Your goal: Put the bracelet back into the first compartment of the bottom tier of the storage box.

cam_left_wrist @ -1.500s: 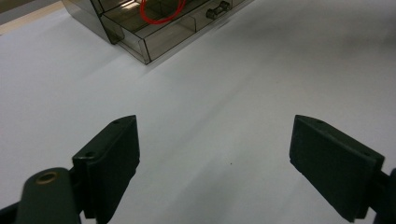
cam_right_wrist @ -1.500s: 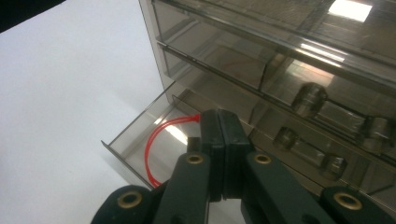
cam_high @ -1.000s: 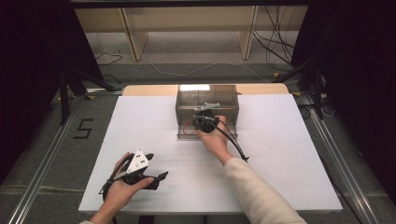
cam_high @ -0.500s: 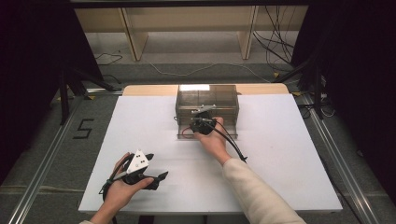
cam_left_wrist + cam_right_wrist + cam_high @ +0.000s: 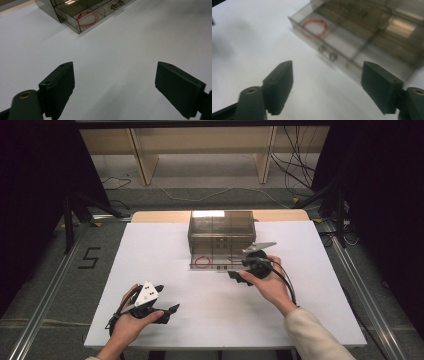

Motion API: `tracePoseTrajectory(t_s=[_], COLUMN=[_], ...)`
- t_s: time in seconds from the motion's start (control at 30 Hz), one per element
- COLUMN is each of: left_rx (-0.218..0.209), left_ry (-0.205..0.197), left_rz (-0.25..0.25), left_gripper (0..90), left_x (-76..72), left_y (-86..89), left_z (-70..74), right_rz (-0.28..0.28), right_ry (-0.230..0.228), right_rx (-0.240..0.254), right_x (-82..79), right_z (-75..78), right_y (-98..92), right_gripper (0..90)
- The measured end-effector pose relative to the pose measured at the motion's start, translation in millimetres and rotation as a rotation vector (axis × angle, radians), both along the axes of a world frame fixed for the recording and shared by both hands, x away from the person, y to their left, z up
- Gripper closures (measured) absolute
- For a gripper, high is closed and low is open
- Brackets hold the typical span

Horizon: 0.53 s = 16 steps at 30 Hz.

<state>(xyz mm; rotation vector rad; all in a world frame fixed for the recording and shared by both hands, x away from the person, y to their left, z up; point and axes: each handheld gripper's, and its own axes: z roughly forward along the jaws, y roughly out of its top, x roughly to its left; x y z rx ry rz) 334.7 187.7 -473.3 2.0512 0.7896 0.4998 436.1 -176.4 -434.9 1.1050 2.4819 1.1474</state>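
1. While the high view is showing the whole white counter [image 5: 165, 260], it is also taking in both hands: the left gripper [image 5: 167, 312] is lying low near the front left corner, and the right gripper [image 5: 235, 276] is hovering just in front of the clear drawer box [image 5: 221, 227] at the middle of the far side.
2. Its bottom drawer [image 5: 214, 261] is standing pulled out toward the person, with a red band [image 5: 202, 262] lying in its left compartment.
3. Looking along its own spread fingers [image 5: 279, 87], the right gripper view is bringing out what the high view is leaving small: the drawer's little handle [image 5: 327, 53] on its front wall and the band [image 5: 314, 27] coiled flat inside.
4. The right fingers have just been opening, nothing is sitting between them, and the handle is lying a little ahead of the gap, apart from both.
5. The left gripper view is showing its fingers [image 5: 60, 87] wide apart over bare counter, with the drawer [image 5: 87, 20] and band [image 5: 86, 18] well ahead.
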Motion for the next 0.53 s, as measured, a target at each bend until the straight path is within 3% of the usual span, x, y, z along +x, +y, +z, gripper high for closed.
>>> tracePoseTrajectory(t_s=[0.03, 0.07, 0.3, 0.53], left_rx=[-0.003, -0.003, -0.015, -0.015], left_ry=[0.004, 0.005, 0.017, 0.028], left_rz=[0.0, 0.0, -0.002, -0.026], left_gripper=[16.1, 16.1, 16.1, 16.1], left_x=[-0.2, -0.3, -0.8, -1.2], left_y=[-0.3, -0.5, -2.4, -8.0], left_z=[-0.3, -0.6, -1.9, -2.4], right_rz=[-0.002, -0.002, -0.016, -0.061], right_ry=[0.003, 0.003, -0.005, -0.018], right_rx=[0.009, 0.009, 0.038, 0.059], right_x=[-12.8, -12.8, -59.6, -89.3], right_z=[-2.1, -2.1, -17.4, -27.8], right_y=[-20.1, -20.1, -74.7, -101.2], right_gripper=[22.3, 22.3, 19.6, 19.1])
